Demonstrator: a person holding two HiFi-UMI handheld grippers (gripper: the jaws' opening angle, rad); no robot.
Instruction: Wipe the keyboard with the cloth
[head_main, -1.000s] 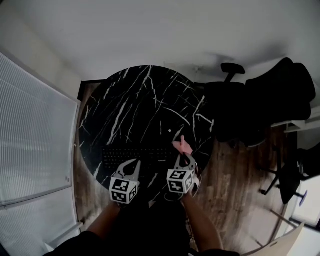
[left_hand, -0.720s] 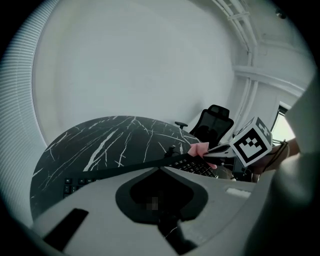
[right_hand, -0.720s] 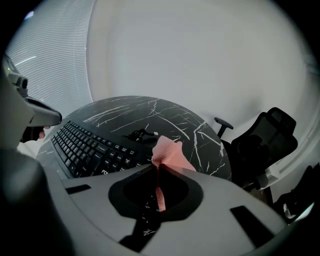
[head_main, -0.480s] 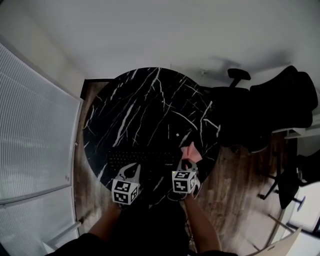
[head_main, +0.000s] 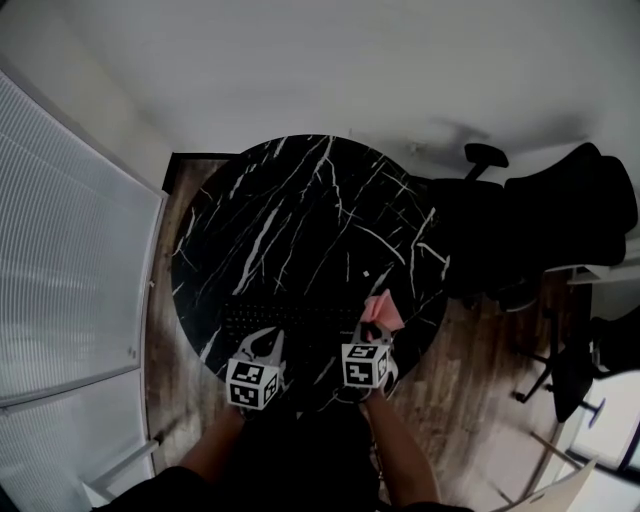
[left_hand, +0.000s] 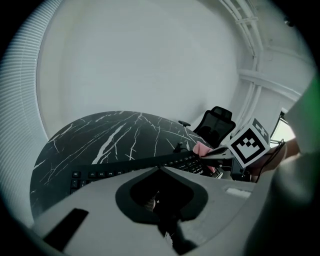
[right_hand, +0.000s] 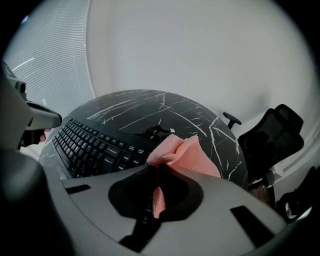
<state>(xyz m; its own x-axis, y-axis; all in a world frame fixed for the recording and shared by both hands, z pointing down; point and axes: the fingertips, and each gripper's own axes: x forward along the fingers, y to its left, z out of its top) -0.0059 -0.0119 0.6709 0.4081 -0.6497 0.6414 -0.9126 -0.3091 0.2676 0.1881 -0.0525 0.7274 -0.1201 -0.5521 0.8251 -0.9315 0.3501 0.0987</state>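
Right gripper (right_hand: 159, 169): jaws pinched tight on the pink cloth (right_hand: 184, 154). A bunched fold stands out past the tips and a short tail hangs back between them.

Left gripper (left_hand: 160, 170): jaws look closed on nothing, though the dark hollow there makes it hard to be sure. It sits at the near edge of the black keyboard (right_hand: 92, 145).

Step in hand, as I judge it: get the cloth onto the keys.
- Lower until the fold, not the jaw tips, meets the keycaps.
- Sweep along the rows from the right end leftward, light pressure.
- Steady the board's near edge with the left gripper so it doesn't slide.
- Avoid snagging the cable (right_hand: 152, 132) coiled just behind the board.

The keyboard lies along the near side of the black marble table (head_main: 300, 200). The cloth is just beside its right end. I can't tell whether they touch.
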